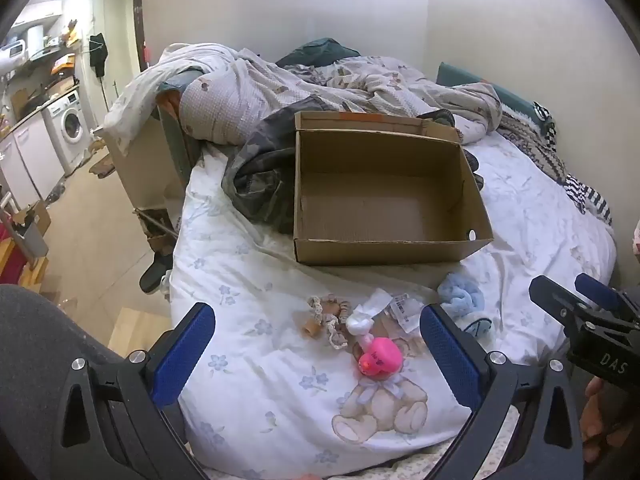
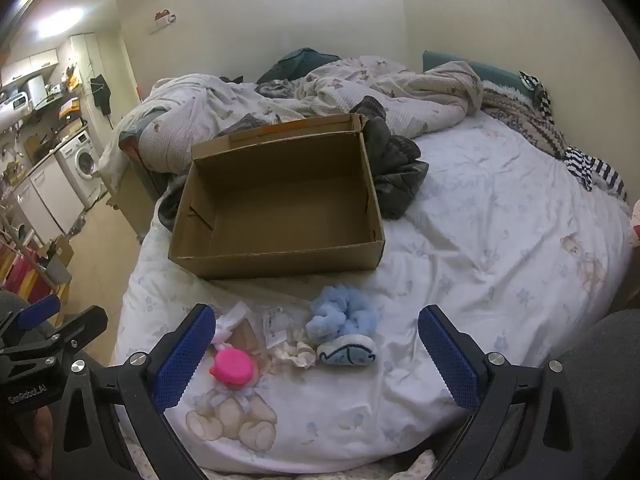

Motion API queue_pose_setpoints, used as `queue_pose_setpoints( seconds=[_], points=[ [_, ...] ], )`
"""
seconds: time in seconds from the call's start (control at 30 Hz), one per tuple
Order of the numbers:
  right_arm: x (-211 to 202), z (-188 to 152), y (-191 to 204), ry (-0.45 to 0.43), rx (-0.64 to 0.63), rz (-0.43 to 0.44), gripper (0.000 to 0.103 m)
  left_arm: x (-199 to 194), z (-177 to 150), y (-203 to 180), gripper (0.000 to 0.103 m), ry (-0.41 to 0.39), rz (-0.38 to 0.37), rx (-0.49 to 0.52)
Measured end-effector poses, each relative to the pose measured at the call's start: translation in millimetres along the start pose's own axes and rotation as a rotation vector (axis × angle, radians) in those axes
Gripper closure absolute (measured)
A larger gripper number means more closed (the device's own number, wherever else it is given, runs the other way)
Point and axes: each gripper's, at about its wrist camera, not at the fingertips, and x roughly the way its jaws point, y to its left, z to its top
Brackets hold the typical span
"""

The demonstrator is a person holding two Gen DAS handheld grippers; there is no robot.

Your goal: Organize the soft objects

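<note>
Blue scrunchie (image 2: 343,311) between the open right gripper (image 2: 316,354) fingers, cardboard box (image 2: 276,258) beyond

The left gripper (image 1: 318,354) has two blue pads (image 1: 191,350) with a fine ribbed texture, set in matte black arms with triangular cut-outs behind the fingers. A round silver screw (image 1: 137,357) sits at the base of each finger, another further out. The right gripper (image 2: 318,354) is built the same (its blue pads (image 2: 450,356) show a dotted grain). White lettering marks both black bodies. Bare skin (image 1: 596,416) shows behind the fingers, and dark grey fabric (image 1: 36,360) beside them.
</note>
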Motion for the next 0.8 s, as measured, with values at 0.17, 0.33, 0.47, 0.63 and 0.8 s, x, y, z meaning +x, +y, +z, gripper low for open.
queue_pose_setpoints(
  seconds=[0.17,0.33,0.47,0.63,0.8],
  points=[
    [0.7,-0.3,1.2,0.001,-0.004,-0.003,0.000,-0.3,0.4,0.0,0.001,0.008,-0.005,-0.011],
    [1.0,-0.4,2.7,-0.001,-0.006,-0.006,0.000,0.4,3.2,7.3,0.001,0.011,-0.009,-0.021],
    [1.2,-0.7,2.9,-0.002,-0.007,-0.007,0.000,1.1,3.2,7.1,0.001,0.011,-0.011,-0.023],
    [2.0,-0.5,2.9,0.000,-0.011,-0.009,0.000,0.7,4.5,6.9,0.001,0.015,-0.011,-0.025],
    [2.7,-2.5,1.4,0.003,-0.005,-0.012,0.000,0.7,2.3,5.9,0.001,0.011,-0.009,-0.026]
  ],
)
